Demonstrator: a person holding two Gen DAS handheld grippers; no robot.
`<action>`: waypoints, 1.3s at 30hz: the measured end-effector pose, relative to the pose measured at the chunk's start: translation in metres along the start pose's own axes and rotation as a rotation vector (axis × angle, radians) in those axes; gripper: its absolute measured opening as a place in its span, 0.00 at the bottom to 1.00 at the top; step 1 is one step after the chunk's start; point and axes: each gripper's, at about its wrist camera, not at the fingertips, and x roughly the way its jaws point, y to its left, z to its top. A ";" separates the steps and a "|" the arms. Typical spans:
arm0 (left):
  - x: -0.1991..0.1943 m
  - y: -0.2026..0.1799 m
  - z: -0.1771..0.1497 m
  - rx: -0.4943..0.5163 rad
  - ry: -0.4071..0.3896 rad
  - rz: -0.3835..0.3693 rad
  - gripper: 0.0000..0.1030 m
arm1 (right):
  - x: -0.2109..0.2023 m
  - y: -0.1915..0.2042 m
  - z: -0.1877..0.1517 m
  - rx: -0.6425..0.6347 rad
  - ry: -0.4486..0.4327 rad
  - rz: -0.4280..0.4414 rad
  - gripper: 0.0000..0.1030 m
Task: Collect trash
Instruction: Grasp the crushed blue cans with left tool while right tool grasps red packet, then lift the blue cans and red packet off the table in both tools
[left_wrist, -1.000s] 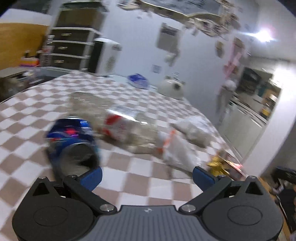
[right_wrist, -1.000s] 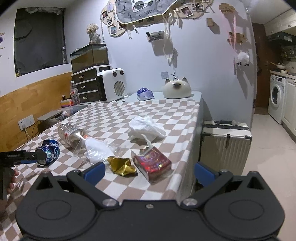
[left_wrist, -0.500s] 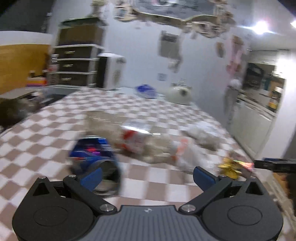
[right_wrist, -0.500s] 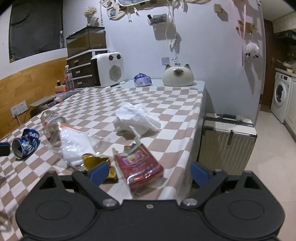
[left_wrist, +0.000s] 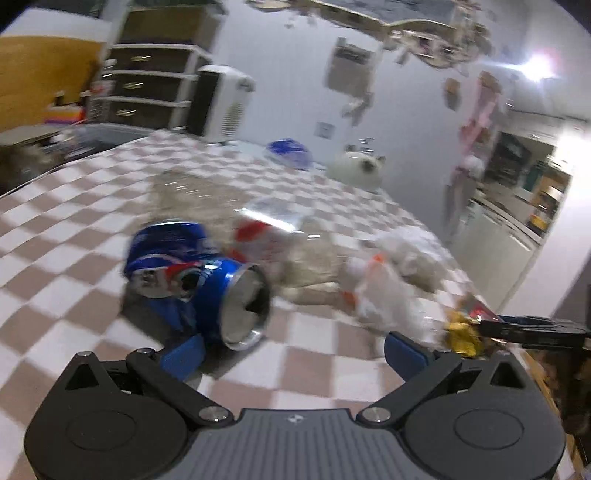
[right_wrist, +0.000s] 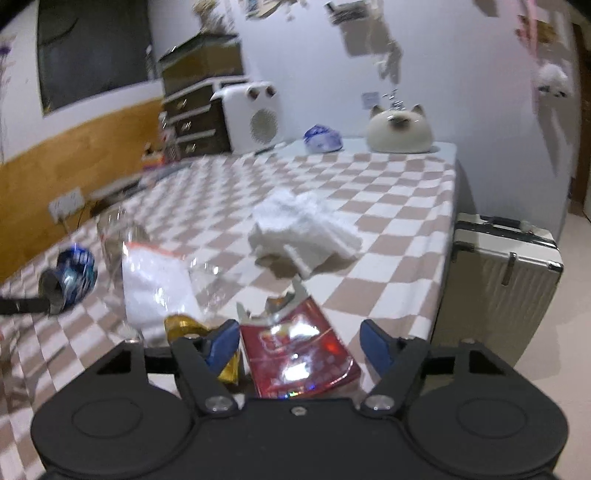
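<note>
The right gripper (right_wrist: 297, 341) has just been closing; its fingers are standing apart around the red wrapper (right_wrist: 299, 354) lying at the table (right_wrist: 406, 206) edge. The left gripper (left_wrist: 291, 349) is gaping open, the crushed blue can (left_wrist: 192, 280) beside its left finger.

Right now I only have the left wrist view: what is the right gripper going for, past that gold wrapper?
Observer: The red snack packet. It lies between the right gripper's open jaws, which have just been closing.
Operator: Are the pads on it?
Observer: Not yet. Bare cloth shows between the packet and the right-hand pad.
Operator: Anything beside the table there?
Observer: A pale suitcase stands on the floor by the table's edge.
</note>
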 end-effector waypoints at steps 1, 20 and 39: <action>0.003 -0.005 0.002 0.014 0.002 -0.018 0.99 | 0.002 0.001 -0.001 -0.011 0.008 0.010 0.69; 0.024 0.002 0.066 0.397 0.059 0.143 1.00 | -0.021 0.029 -0.011 -0.111 0.094 -0.013 0.56; 0.056 0.021 0.070 0.329 0.216 0.227 0.84 | -0.101 0.069 -0.054 -0.011 0.174 0.048 0.55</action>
